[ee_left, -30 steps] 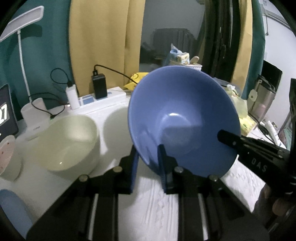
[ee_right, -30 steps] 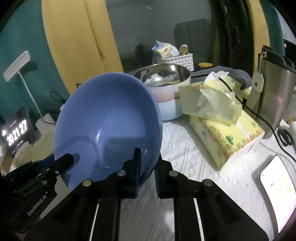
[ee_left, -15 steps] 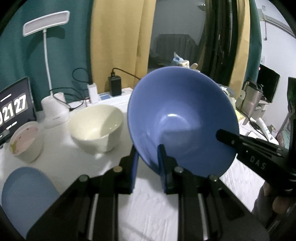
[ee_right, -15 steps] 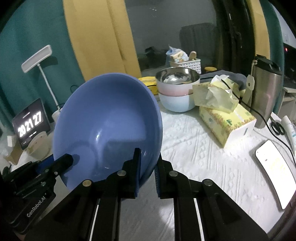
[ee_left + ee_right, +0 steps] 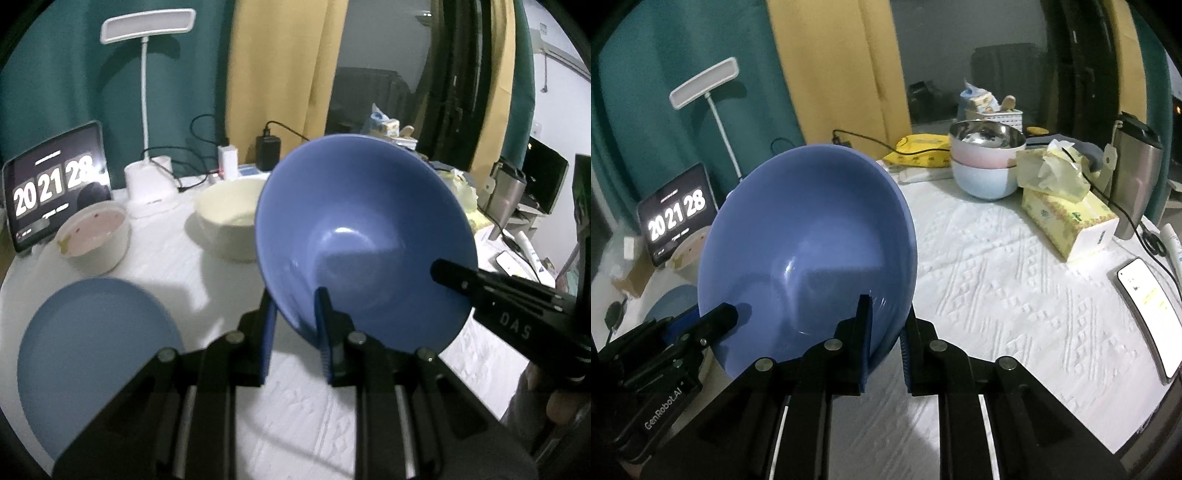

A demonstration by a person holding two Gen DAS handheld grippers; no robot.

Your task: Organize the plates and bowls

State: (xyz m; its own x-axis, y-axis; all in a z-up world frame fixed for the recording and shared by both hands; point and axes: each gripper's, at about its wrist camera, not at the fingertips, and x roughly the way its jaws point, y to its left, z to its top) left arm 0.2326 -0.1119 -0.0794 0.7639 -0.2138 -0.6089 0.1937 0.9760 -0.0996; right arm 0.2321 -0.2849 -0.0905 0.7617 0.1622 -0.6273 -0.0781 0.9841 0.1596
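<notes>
- Gripping opposite edges of one blue bowl (image 5: 364, 236), both grippers hold it tilted in the air above the white tablecloth (image 5: 1015, 280).
- Left gripper (image 5: 295, 306): jaws closed on the bowl's rim, one finger inside, one outside.
- Right gripper (image 5: 886, 317): jaws clamped on the far rim in the same way.
- On the table to the left: a cream bowl (image 5: 229, 218), a pink-lined bowl (image 5: 94, 236) and a flat blue plate (image 5: 96, 354).
- Farther right, a stack of bowls (image 5: 986, 158) stands just beside a tissue box (image 5: 1067, 218).
</notes>
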